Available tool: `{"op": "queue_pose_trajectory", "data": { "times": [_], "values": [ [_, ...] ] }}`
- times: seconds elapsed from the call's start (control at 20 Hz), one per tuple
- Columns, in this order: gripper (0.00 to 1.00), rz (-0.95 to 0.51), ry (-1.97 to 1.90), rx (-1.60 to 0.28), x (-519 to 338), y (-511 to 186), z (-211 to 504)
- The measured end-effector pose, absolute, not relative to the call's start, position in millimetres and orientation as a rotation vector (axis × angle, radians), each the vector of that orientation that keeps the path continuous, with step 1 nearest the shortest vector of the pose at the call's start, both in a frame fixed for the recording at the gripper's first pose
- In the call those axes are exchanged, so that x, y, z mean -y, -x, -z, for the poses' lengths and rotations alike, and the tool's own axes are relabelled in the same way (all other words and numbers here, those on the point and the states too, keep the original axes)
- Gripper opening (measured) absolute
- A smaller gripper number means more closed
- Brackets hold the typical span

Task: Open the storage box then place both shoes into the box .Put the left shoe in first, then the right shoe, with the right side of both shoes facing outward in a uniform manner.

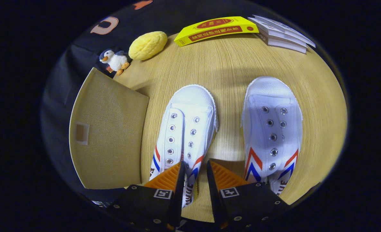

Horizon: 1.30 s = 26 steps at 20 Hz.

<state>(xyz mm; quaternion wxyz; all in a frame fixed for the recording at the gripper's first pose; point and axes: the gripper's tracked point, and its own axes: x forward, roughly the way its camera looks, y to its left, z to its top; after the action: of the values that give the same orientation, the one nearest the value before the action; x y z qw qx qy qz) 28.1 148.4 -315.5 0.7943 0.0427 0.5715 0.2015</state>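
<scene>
Gripper (195, 170) fingers sit w/ a narrow gap, pinching the left sneaker's (185, 129) side wall. Right sneaker (272, 129) lies just beside on the wooden table (229, 64); tan storage box (109, 135) sits left, lid closed.

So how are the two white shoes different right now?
The left shoe lies next to the tan box, while the right shoe is farther from it. The gripper has its fingers around the left shoe's side wall; the right shoe is untouched. Whether they pinch it is unclear. Both are white, laceless, with red and blue stripes, toes pointing away.
</scene>
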Motion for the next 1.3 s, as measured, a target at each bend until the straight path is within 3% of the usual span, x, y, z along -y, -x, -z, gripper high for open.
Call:
{"op": "queue_pose_trajectory", "data": {
  "times": [0.15, 0.25, 0.5, 1.05, 1.3],
  "values": [
    [0.10, -0.438, -0.183, -1.176, -153.7, -35.7, 308.9],
    [0.01, -0.491, -0.237, -1.091, -165.3, -45.4, 302.1],
    [0.00, -0.604, -0.428, -1.045, -204.2, -30.9, 278.3],
    [0.00, -0.388, -0.431, -0.857, -174.3, -18.8, 172.8],
    [0.00, -0.422, -0.461, -0.800, -231.5, 3.3, 114.4]
  ]
}}
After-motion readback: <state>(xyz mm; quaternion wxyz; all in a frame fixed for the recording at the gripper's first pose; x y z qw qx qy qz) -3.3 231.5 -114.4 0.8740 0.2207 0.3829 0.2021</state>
